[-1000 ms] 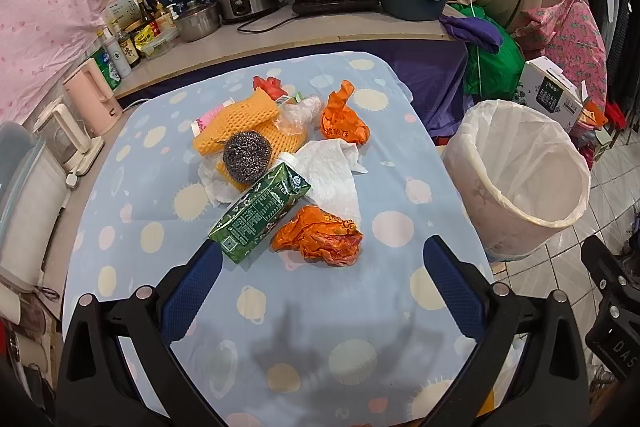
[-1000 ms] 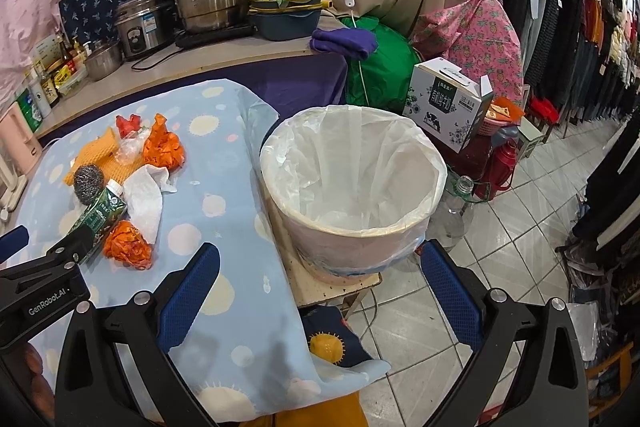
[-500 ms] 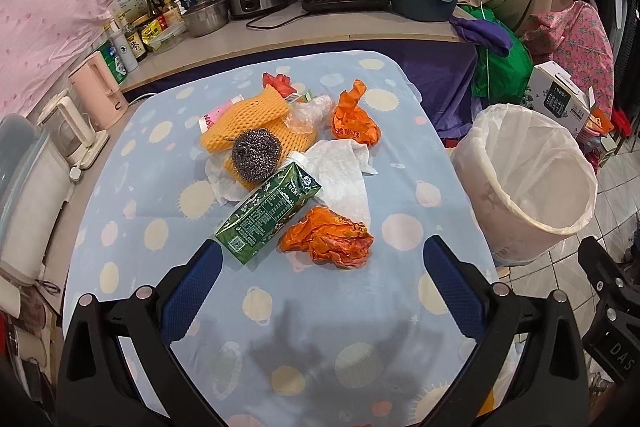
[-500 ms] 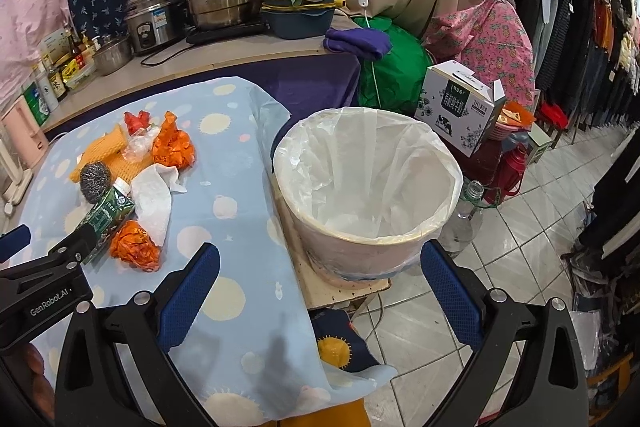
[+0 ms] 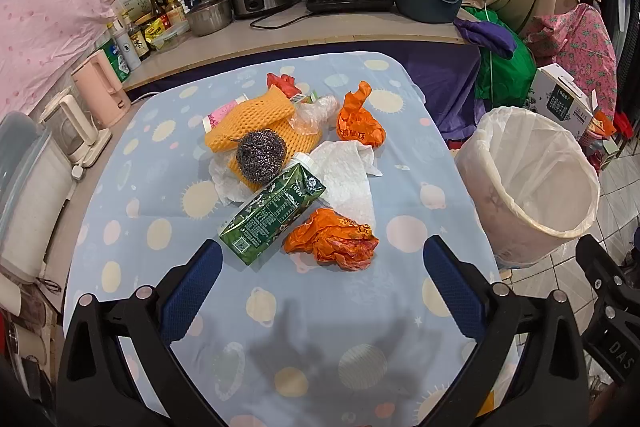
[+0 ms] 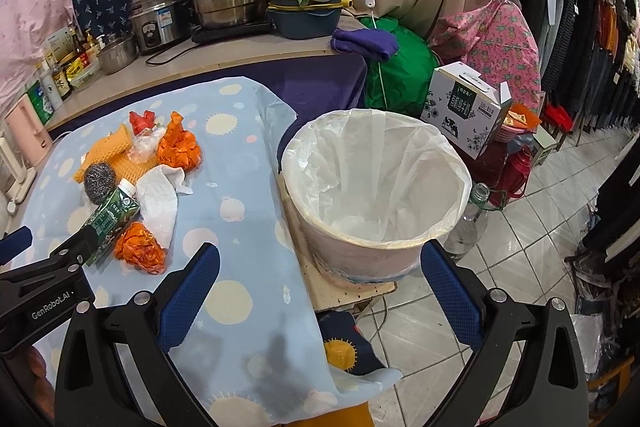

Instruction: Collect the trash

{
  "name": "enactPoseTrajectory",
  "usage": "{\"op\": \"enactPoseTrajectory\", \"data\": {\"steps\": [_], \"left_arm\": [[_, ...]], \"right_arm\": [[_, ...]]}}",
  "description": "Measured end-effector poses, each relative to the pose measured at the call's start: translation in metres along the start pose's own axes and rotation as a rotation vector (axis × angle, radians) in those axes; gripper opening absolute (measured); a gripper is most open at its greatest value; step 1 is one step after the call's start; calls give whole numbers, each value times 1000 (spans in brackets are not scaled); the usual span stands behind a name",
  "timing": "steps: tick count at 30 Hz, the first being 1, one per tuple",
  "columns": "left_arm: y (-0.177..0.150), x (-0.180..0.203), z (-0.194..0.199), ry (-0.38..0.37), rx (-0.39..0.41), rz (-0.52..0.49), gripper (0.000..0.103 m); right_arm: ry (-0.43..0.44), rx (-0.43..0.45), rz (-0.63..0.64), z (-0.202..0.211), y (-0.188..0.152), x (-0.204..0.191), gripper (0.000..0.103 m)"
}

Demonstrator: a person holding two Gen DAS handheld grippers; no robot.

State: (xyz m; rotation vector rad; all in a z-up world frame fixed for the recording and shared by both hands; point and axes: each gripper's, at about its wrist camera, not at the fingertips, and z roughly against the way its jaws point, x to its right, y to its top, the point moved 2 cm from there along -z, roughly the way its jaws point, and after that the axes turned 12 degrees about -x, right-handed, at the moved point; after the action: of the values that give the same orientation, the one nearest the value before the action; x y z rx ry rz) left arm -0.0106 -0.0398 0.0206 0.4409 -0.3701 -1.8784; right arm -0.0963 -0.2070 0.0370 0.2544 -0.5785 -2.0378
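A heap of trash sits mid-table (image 5: 168, 315) on a blue spotted cloth, as two hand-held grippers hang above it with nothing yet collected. The left hand-held gripper (image 5: 320, 259) is spread wide and empty, its blue pads either side of a green carton (image 5: 276, 215) and a crumpled orange bag (image 5: 332, 243) at the near edge of the heap. The right hand-held gripper (image 6: 320, 267) is likewise wide open and holds nothing, aimed at the lined bin (image 6: 376, 195), which stands on a low board just beside the table's right edge.

Behind the carton lie a steel scourer (image 5: 260, 155) resting on orange foam netting (image 5: 256, 123), white tissue (image 5: 344, 175), a second orange bag (image 5: 358, 125), clear plastic wrap (image 5: 316, 111) and a red scrap (image 5: 282, 83).

The risks lie in the clutter. The carton touches the tissue and leans by the scourer, so a grab there could drag neighbours along or send the scourer rolling. The thin bags and tissue are likely to slip from flat pads or snag halfway. The loose cloth could bunch if the fingers scrape it. The bin's rim stands below table height, so a release short of it would drop trash on the tiled floor (image 6: 520, 267).
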Motion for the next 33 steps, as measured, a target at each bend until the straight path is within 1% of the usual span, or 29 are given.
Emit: {"op": "enactPoseTrajectory", "data": {"steps": [10,25,30,33], "left_arm": [[0,0,0,0,-1,0,96],[4,-16,-10,-6,-26,43,96],[4,-24,-16,-11,-34,69,96],[4,-30,-20,-13,-39,80,96]], "right_arm": [[-1,-1,-1,0,0,-1,96],[10,-7,10,-9,7,-10,96],[21,-7,21,-13,7,-16,96],[46,-5,26,-17,7,-22,96]]}}
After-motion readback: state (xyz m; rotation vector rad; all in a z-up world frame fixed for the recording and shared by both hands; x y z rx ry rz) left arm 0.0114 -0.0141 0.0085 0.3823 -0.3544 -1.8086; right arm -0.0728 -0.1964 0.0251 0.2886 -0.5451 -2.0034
